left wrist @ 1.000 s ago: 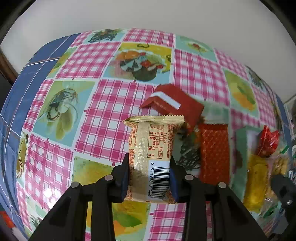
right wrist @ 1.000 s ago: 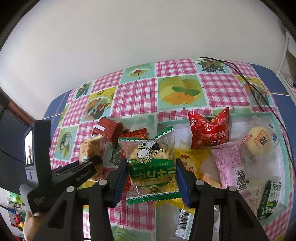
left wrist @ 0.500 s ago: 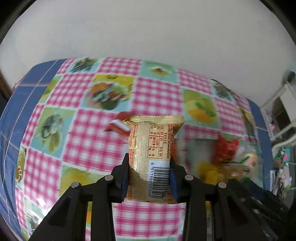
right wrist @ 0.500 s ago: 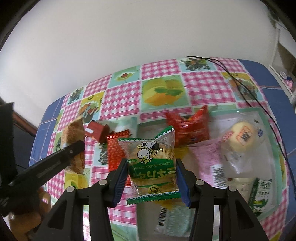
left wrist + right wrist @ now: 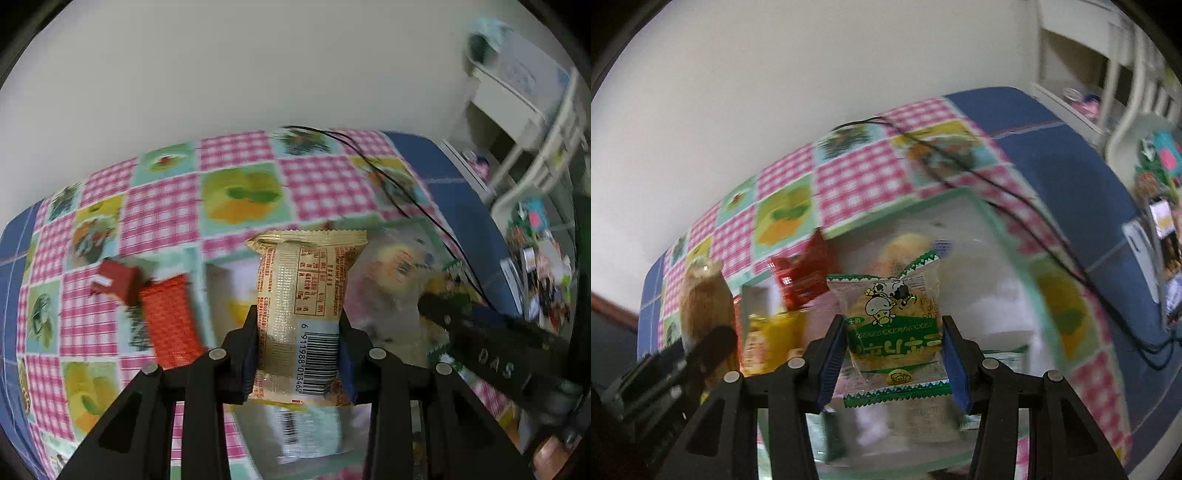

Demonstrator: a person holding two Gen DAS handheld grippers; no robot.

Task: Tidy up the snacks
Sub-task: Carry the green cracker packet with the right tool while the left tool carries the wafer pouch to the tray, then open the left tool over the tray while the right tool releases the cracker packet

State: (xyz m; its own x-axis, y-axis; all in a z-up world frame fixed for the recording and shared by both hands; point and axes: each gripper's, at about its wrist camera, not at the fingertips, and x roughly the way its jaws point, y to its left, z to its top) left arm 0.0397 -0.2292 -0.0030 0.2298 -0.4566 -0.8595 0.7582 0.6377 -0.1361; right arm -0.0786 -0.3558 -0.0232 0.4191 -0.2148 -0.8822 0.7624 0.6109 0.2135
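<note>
Left wrist view: left gripper (image 5: 298, 349), jaws clamped on the long sides of a gold snack packet (image 5: 303, 299). Packet long axis runs along the fingers, crimped end pointing away from the camera, barcode end nearest it; back face with printed table and barcode showing. Held above a mint-rimmed tray (image 5: 212, 288) on a checked tablecloth (image 5: 162, 210). Left of the tray, on the cloth: an orange-red wafer packet (image 5: 170, 321), long axis roughly parallel to the gold one, and a small dark red box (image 5: 118, 282) touching its far end. Tray contents behind the packet blurred; a pale wrapper with a barcode (image 5: 310, 428) lies below the gripper. Black cable (image 5: 391, 184) crosses the cloth.

Right wrist view: right gripper (image 5: 892, 352), jaws clamped on the sides of a green-and-clear snack packet (image 5: 890, 325) with a cartoon figure. Packet upright along the fingers, print reading upside down, top corners spread toward the far side. Held over the same tray (image 5: 1027, 266). Beneath, blurred: a red packet (image 5: 805, 273), a yellow packet (image 5: 775, 336), a round yellow bun in clear wrap (image 5: 905, 245), partly hidden by the held packet. Left gripper's body appears at the lower left edge, cut off.
</note>
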